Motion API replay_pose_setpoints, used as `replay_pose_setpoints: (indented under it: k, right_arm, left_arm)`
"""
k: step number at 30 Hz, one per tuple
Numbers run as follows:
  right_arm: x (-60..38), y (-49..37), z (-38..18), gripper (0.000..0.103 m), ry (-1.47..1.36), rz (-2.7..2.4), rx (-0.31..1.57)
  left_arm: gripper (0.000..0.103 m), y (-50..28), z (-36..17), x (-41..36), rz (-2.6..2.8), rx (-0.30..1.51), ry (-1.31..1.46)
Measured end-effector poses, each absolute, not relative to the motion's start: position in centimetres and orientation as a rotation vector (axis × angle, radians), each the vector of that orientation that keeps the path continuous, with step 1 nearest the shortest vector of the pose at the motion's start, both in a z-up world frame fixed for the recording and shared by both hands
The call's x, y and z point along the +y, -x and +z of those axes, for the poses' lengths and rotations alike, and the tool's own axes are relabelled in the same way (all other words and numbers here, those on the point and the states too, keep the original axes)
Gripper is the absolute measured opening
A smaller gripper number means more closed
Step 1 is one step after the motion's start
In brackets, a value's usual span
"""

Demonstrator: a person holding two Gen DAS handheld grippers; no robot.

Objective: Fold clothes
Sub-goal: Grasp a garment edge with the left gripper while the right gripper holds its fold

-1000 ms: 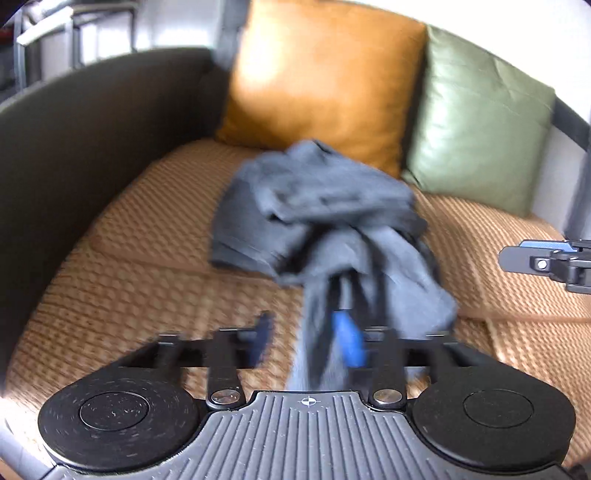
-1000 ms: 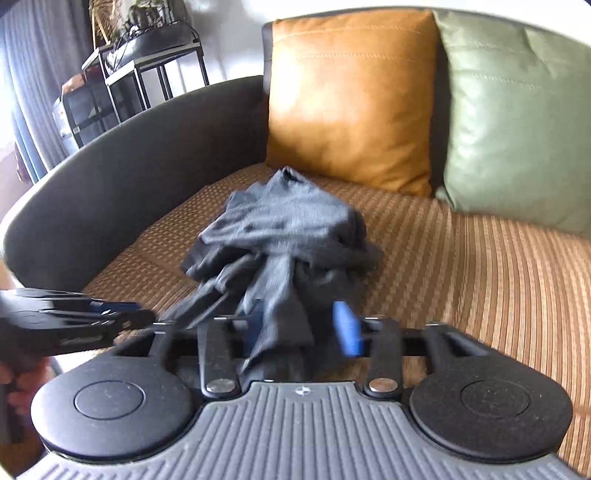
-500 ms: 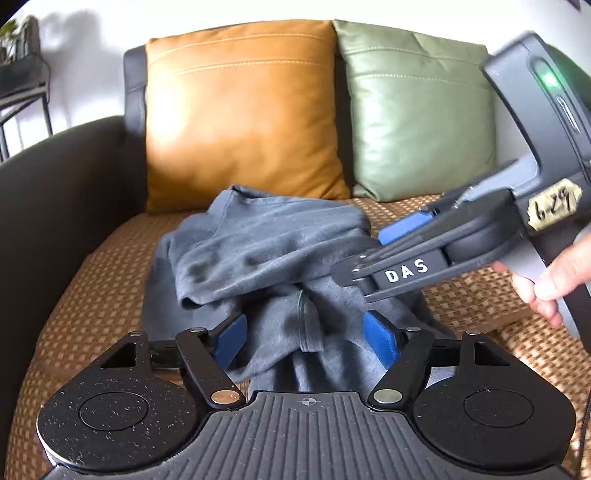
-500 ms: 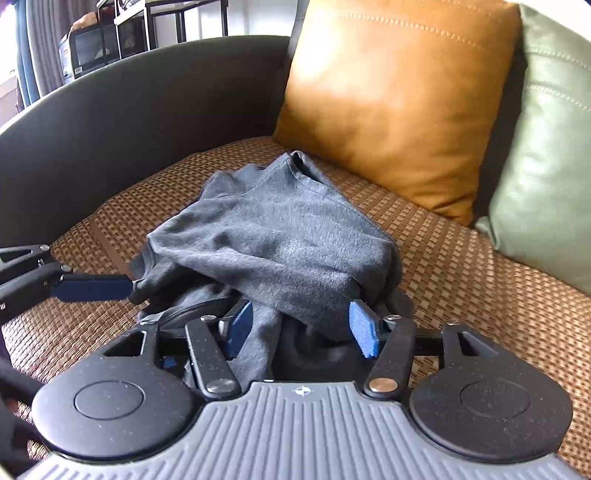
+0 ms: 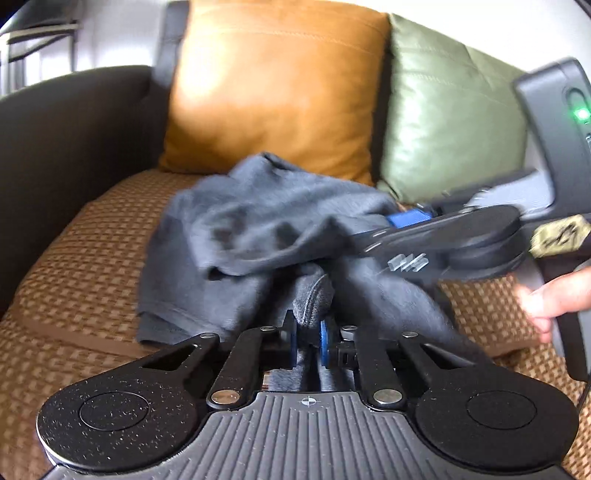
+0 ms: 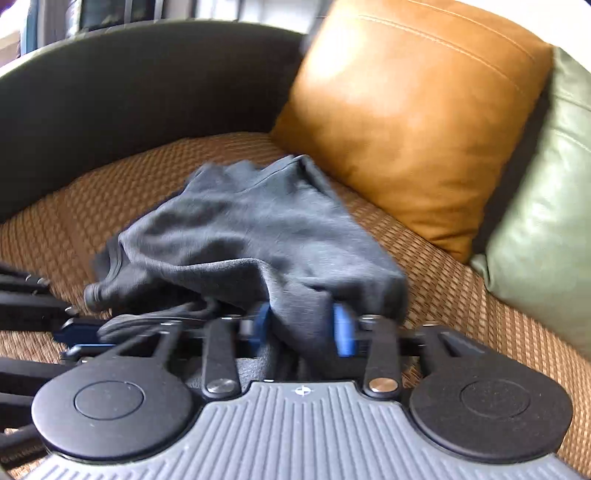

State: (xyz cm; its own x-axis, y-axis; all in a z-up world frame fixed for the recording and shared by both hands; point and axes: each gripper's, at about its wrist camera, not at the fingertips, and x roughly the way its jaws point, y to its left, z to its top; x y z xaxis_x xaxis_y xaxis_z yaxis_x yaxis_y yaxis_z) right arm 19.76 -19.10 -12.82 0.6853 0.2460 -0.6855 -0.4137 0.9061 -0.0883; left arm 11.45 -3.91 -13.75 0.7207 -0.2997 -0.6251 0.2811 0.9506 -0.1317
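A crumpled dark grey garment (image 5: 266, 229) lies on the woven brown sofa seat (image 5: 81, 266); it also shows in the right wrist view (image 6: 251, 229). My left gripper (image 5: 308, 341) is shut on a bunched fold of its near edge. My right gripper (image 6: 304, 328) has its blue pads close around another fold of the garment and grips it. The right gripper's body (image 5: 461, 240) reaches across from the right in the left wrist view, held by a hand (image 5: 554, 299). The left gripper's fingers (image 6: 48, 314) show at the left edge of the right wrist view.
An orange leather cushion (image 5: 280, 88) and a green cushion (image 5: 450, 125) lean against the sofa back behind the garment. The dark curved sofa arm (image 6: 140, 85) wraps around the left side. Shelving (image 5: 40, 33) stands beyond the sofa at far left.
Both grippers were open around the garment half a second ago; both have now closed on folds of its near edge. The views are blurred with motion.
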Motion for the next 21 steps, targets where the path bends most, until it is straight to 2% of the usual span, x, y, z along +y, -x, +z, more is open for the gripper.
replay_pose_setpoints:
  k: [1, 3, 13, 21]
  right_arm:
    - [-19.8, -19.7, -12.1, 0.011, 0.202, 0.365, 0.730]
    - [-21.3, -19.1, -10.3, 0.008, 0.130, 0.351, 0.716]
    - [-29.5, -12.1, 3.4, 0.007, -0.043, 0.232, 0.490]
    - [-36.6, -5.4, 10.9, 0.007, -0.056, 0.098, 0.342]
  left_arm:
    - [0.006, -11.0, -13.2, -3.3, -0.306, 0.686, 0.047]
    - [0.006, -9.9, -12.1, -2.1, -0.273, 0.666, 0.086]
    - [0.006, -3.5, -3.8, 6.1, -0.100, 0.520, 0.216]
    - [0.006, -1.1, 2.7, 7.2, -0.054, 0.406, 0.220]
